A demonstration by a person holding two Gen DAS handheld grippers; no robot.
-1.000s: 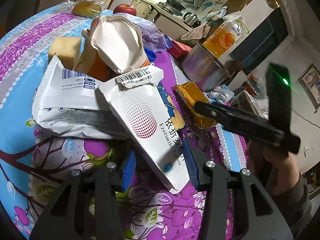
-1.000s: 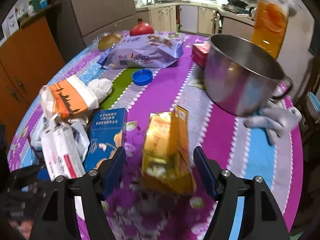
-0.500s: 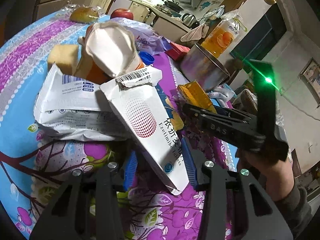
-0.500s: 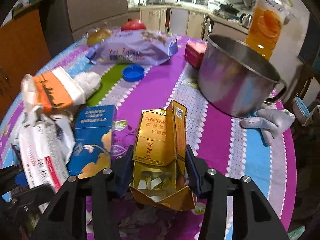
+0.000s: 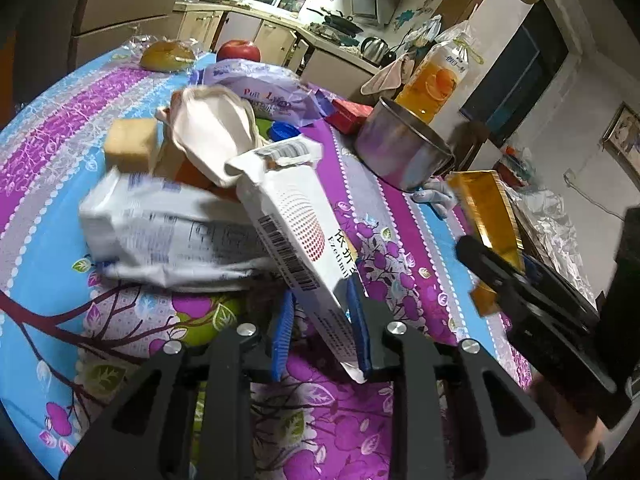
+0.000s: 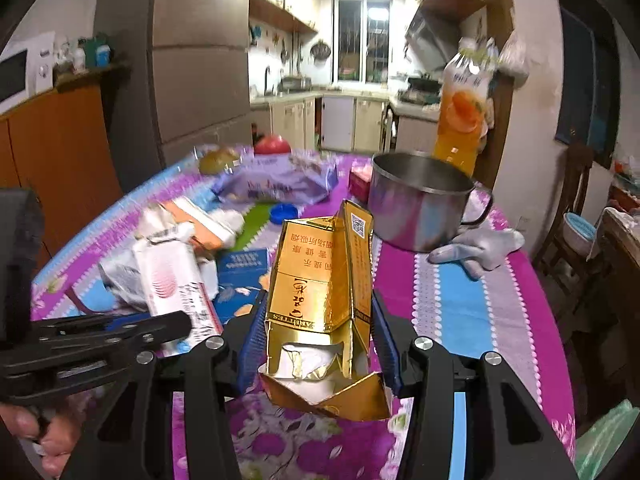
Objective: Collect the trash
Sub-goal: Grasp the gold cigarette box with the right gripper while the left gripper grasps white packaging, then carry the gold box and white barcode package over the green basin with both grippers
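Both pairs of fingers carry trash at this moment. On the right gripper [image 6: 318, 340] the blue pads stand partly apart and are clamped against the two sides of a torn gold carton [image 6: 324, 300], which is lifted clear of the purple tablecloth [image 6: 440, 280] with its ripped lower flaps and white inner paper hanging out below the jaws. On the left gripper [image 5: 322, 328] the jaws are closing around the lower end of a flattened white medicine box [image 5: 296, 240]; the right-hand pad already lies against the box edge, while the left-hand pad [image 5: 282, 332] seems to have a sliver of gap, so I cannot tell if that grip is firm. The box leans on a white packet [image 5: 172, 232] and an opened paper bag [image 5: 212, 136], with a steel pot [image 5: 400, 152] and a juice bottle [image 5: 436, 80] well beyond

To do this step well, I judge the left jaws should finish closing before any lift, since the box is thin card and may slip or fold if pulled early. Raising it slowly, along its own length, should keep the packet beneath from dragging. The gold carton looks crushable, so the right grip needs no more squeeze, and its loose flaps should be kept level to hold the paper inside
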